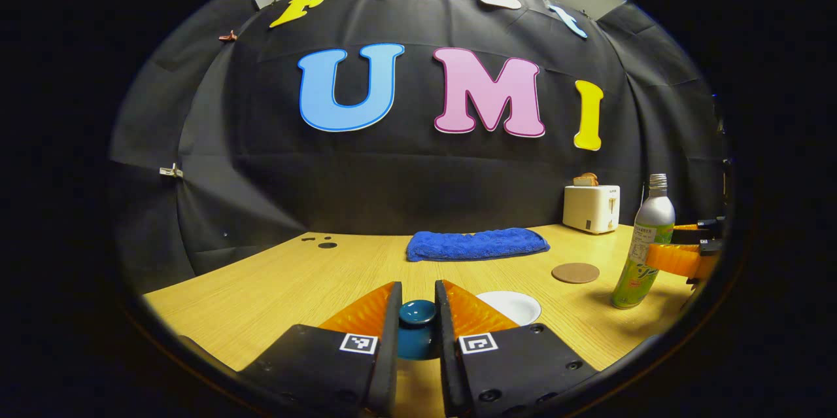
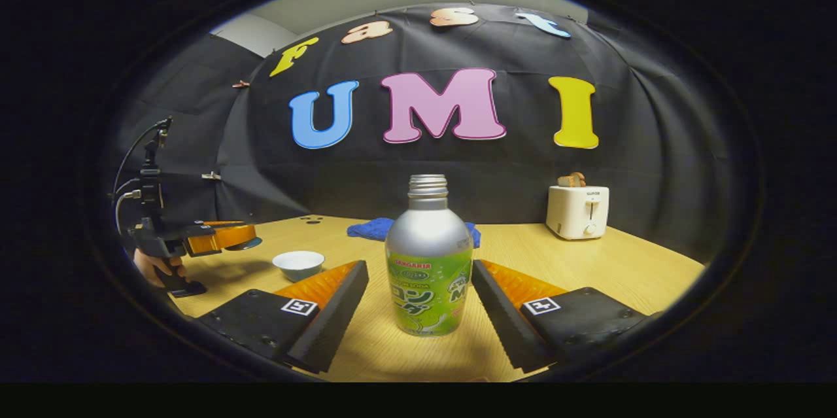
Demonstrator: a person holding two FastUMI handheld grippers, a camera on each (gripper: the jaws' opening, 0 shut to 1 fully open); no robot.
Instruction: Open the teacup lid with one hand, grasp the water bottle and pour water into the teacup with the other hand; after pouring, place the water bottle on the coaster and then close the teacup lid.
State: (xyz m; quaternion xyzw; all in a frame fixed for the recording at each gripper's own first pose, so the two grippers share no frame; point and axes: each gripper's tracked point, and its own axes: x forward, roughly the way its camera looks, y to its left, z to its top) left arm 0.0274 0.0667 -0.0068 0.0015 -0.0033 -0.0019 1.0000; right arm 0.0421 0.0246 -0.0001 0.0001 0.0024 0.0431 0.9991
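The teal teacup lid [image 1: 417, 321] sits by its knob between my left gripper's [image 1: 417, 288] fingers, which are shut on it. In the right gripper view that gripper [image 2: 225, 237] holds the lid up off the table, left of the open white teacup [image 2: 298, 263]. The teacup [image 1: 513, 305] lies just right of my left fingers. A silver and green water bottle [image 2: 428, 261], uncapped, stands upright between the open fingers of my right gripper [image 2: 418, 269], with a gap on each side. The bottle [image 1: 644, 248] and right gripper [image 1: 680, 243] stand at the far right, the round brown coaster [image 1: 575, 272] to their left.
A folded blue towel [image 1: 477, 243] lies at the back of the wooden table [image 1: 274, 287]. A white toaster [image 2: 577, 212] with bread in it stands at the back right. A hand [image 2: 153, 267] holds the left gripper at the table's left edge.
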